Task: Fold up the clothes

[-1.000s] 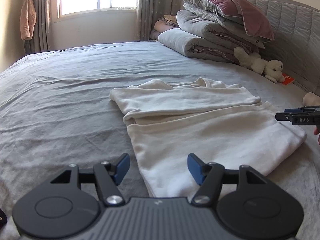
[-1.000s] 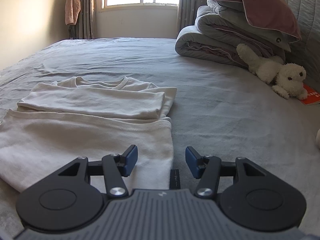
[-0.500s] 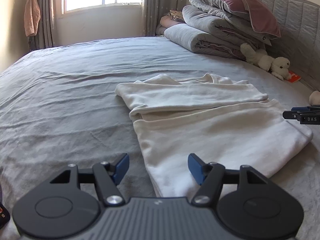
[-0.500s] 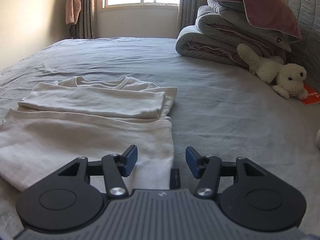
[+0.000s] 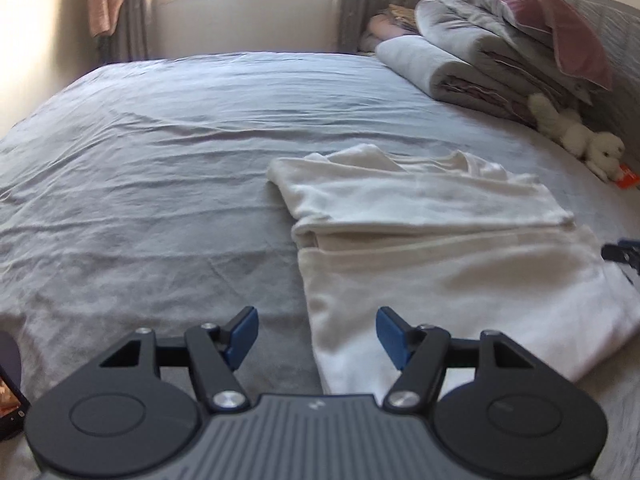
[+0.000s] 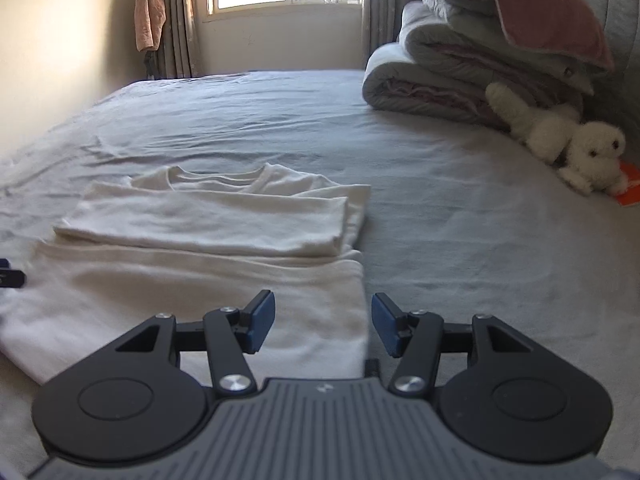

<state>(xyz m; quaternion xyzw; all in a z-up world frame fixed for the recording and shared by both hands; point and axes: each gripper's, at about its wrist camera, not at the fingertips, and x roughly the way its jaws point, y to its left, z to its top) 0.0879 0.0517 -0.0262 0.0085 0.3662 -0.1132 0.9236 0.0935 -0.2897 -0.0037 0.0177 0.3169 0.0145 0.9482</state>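
Both grippers poised at the shirt's near corners, jaws apart and empty.

Left gripper [image 5: 316,338] has its jaws half-wide with nothing between the pads, the shirt [image 5: 440,264] edge running just inside its right jaw; over the last second its view has swung and rolled a little, so that corner now sits nearer the gap, which I judge as lining up for a grasp; right gripper [image 6: 323,326] has hardly shifted, jaws moderately apart, the shirt's other near corner lying under the gap; ahead of both, the cream shirt lies flat on the bed [image 5: 160,184], sleeves folded in as a band across the chest, collar farthest; the lengthwise fold looks still to come.
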